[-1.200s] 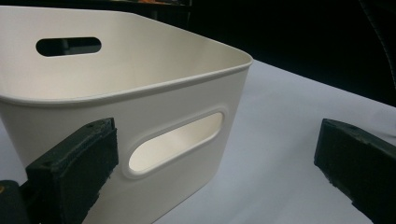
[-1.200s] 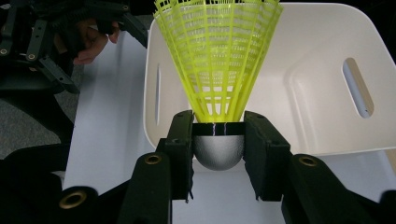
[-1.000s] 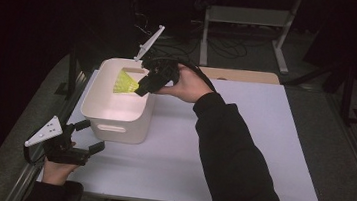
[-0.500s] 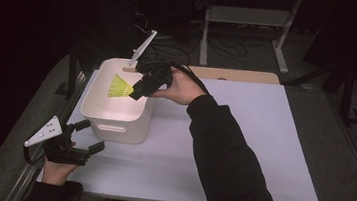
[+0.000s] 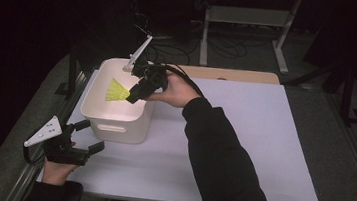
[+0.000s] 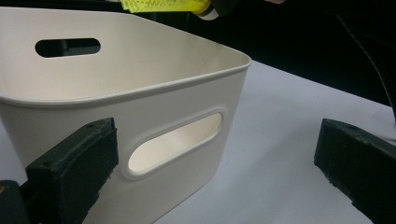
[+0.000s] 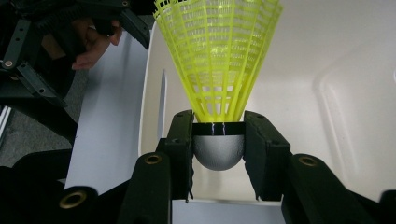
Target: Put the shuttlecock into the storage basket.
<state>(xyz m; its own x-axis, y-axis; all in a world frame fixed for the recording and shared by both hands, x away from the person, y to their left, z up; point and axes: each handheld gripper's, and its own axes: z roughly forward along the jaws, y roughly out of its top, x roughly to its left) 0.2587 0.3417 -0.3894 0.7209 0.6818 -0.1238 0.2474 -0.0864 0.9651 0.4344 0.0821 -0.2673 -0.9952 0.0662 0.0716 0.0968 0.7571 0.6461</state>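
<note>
Yellow plastic marks the shuttlecock point(image 7: 219, 56), pinched at its grey cork between the jaws of the right tool point(image 5: 140, 87). The jaws are closed snugly on the cork, with the skirt fanning out ahead of them. Over the last second this tool has carried the shuttlecock from the far rim of the white bin point(image 5: 113, 124) further across and slightly down, so it now hangs inside the bin's mouth, above the floor and touching nothing. That suggests the step in hand is dropping it in; what remains, as I judge it, is to open the jaws, perhaps after lowering a little more.

The left tool point(image 5: 84, 138) has not moved: it rests on the white bench point(image 5: 263, 139) just beside the bin's near wall, jaws spread wide and empty, pointing at the handle slot point(image 6: 175, 142). It seems to be idle, or waiting to steady the bin.
</note>
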